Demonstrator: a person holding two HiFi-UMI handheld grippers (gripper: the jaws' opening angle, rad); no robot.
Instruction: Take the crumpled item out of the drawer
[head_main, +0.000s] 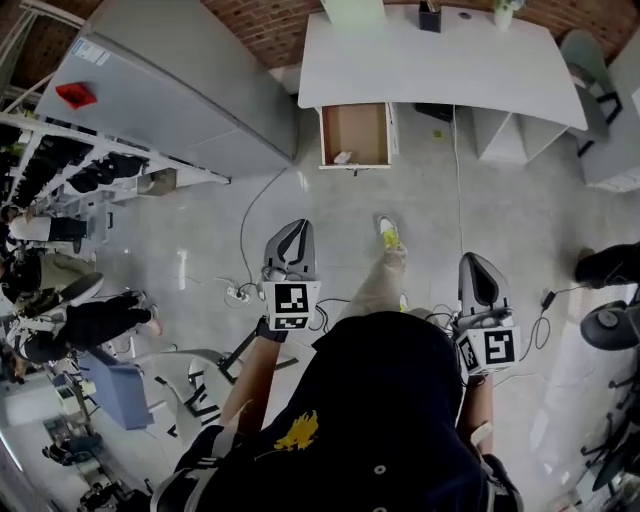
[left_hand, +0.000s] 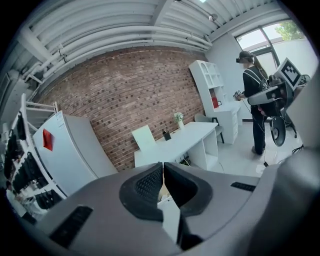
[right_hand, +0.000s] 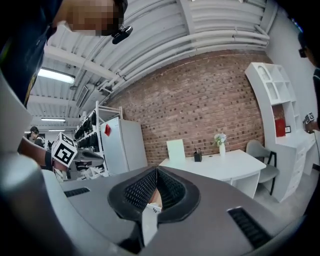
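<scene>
While the left tongs (head_main: 296, 235) are pressed together on nothing, the crumpled item (head_main: 343, 157) lies in the open drawer (head_main: 360, 125) under the table (head_main: 440, 60) at 12 o'clock, visible only in the head view; the right tongs (head_main: 478, 275) are likewise closed and empty.

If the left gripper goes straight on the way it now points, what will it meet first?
Probably the open drawer of the white desk: the left gripper, jaws shut, aims at it, with only floor between. Depth is hard to judge.
</scene>
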